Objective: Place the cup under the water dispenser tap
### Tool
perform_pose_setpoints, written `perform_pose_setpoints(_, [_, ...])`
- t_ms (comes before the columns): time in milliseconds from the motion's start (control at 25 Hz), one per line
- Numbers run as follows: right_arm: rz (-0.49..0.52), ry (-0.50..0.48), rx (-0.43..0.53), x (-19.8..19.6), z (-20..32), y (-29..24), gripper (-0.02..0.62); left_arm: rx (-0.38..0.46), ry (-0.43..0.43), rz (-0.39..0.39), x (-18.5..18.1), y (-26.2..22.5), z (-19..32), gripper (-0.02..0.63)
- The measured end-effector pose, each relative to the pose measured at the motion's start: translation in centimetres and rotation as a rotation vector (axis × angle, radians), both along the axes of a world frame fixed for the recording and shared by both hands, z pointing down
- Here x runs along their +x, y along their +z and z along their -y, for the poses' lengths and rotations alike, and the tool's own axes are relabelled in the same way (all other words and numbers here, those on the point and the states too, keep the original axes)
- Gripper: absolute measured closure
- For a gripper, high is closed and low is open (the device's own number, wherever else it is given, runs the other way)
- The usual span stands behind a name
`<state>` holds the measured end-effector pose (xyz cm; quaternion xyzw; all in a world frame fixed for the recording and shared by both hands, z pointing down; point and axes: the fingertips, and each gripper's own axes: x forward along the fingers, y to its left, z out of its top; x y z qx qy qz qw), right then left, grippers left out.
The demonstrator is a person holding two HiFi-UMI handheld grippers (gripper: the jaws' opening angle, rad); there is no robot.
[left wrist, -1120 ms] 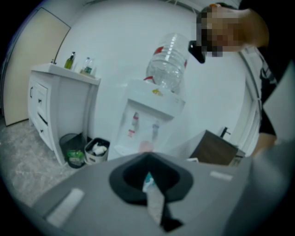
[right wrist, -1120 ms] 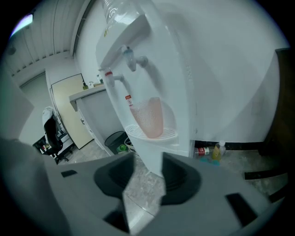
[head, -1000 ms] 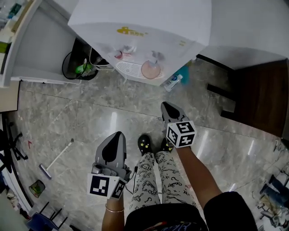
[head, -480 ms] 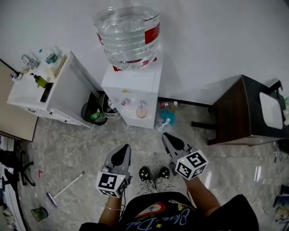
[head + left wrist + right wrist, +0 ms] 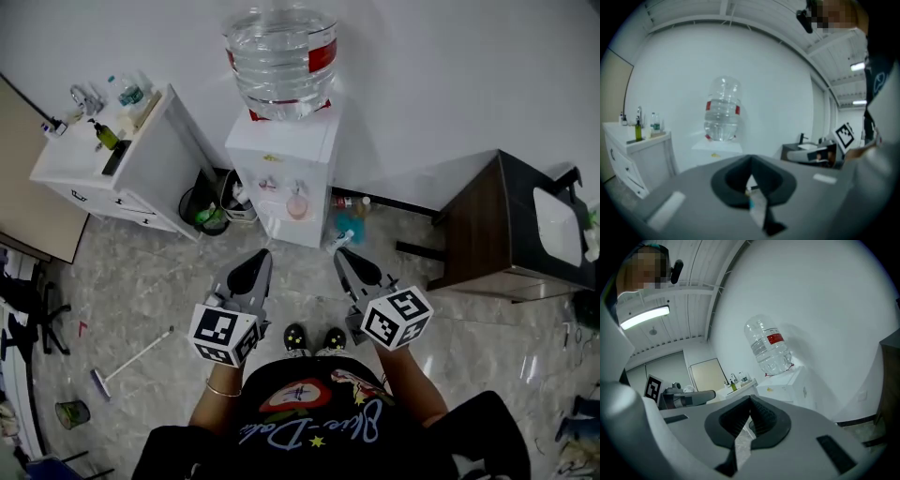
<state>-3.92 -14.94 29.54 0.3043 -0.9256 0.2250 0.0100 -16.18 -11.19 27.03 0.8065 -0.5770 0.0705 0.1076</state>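
Observation:
A pink cup (image 5: 298,208) stands in the recess of the white water dispenser (image 5: 286,159), below its taps. A large clear water bottle (image 5: 281,52) tops the dispenser. Both grippers are held up in front of the person, well short of the dispenser and pointing at it. My left gripper (image 5: 253,265) is shut and holds nothing; so is my right gripper (image 5: 345,259). In the left gripper view the shut jaws (image 5: 751,164) point toward the bottle (image 5: 723,112). In the right gripper view the shut jaws (image 5: 751,401) sit below the bottle (image 5: 768,350). The cup is hidden in both gripper views.
A white sink cabinet (image 5: 112,164) stands left of the dispenser, with a black bin (image 5: 202,214) between them. A dark wooden table (image 5: 497,225) with a white basin (image 5: 561,220) is at the right. Bottles (image 5: 349,230) lie on the floor beside the dispenser. A floor squeegee (image 5: 131,361) lies at lower left.
Both grippers have risen and the head view has lifted: the dispenser, seen close from above a second ago, now shows whole with its bottle. Both jaws stay shut.

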Motion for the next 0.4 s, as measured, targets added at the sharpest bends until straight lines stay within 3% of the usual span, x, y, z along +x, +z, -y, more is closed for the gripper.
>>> perform_pose_setpoints(80, [-0.009, -0.008, 0.005, -0.2, -0.2, 0.0, 0.581, -0.02, -0.014, -0.024, -0.3, 0.3, -0.5, 0.606])
perform_pose_setpoints(280, [-0.018, -0.026, 0.023, -1.0, -0.3, -0.4, 0.581, -0.013, -0.035, 0.018, -1.1, 0.0, -0.9, 0.606])
perform_pose_setpoints(400, [-0.042, -0.037, 0.036, -1.7, -0.6, -0.3, 0.581, 0.003, -0.043, 0.004, -1.6, -0.3, -1.1, 0.606])
